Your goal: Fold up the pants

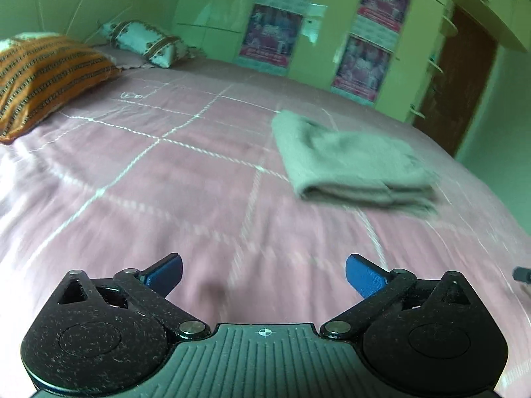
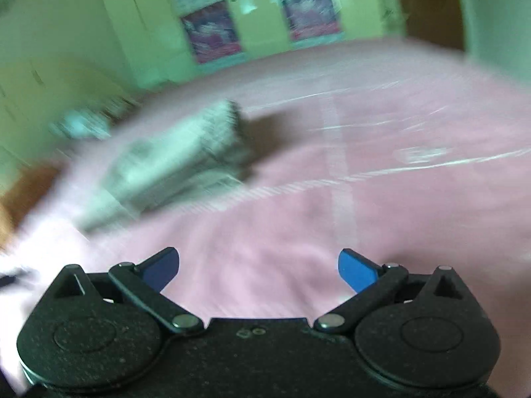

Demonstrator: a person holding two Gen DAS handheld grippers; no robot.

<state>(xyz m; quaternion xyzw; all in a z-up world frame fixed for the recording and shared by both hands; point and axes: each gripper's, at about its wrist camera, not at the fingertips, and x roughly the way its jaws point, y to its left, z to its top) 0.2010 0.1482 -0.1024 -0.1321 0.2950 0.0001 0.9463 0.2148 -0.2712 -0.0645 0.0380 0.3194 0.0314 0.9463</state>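
on pink bedspread (image 1: pixel 186 179), folded pants (image 1: pixel 351 162), green walls, left gripper (image 1: pixel 264 273) and right gripper (image 2: pixel 259 270) apart

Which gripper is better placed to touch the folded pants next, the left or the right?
Probably left. Both grippers are open and empty, but the left gripper sees the folded pants sharply, lying ahead on the pink bedspread. The right gripper view is heavily blurred.

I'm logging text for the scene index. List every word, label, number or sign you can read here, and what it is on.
No text can be read in either view.
Posters on the green wardrobe: printed lines show, but too small and blurred to read.
Bedsheet: a small white mark near the striped pillow, illegible.
Folded pants: no label visible.
Left gripper and right gripper: no lettering.
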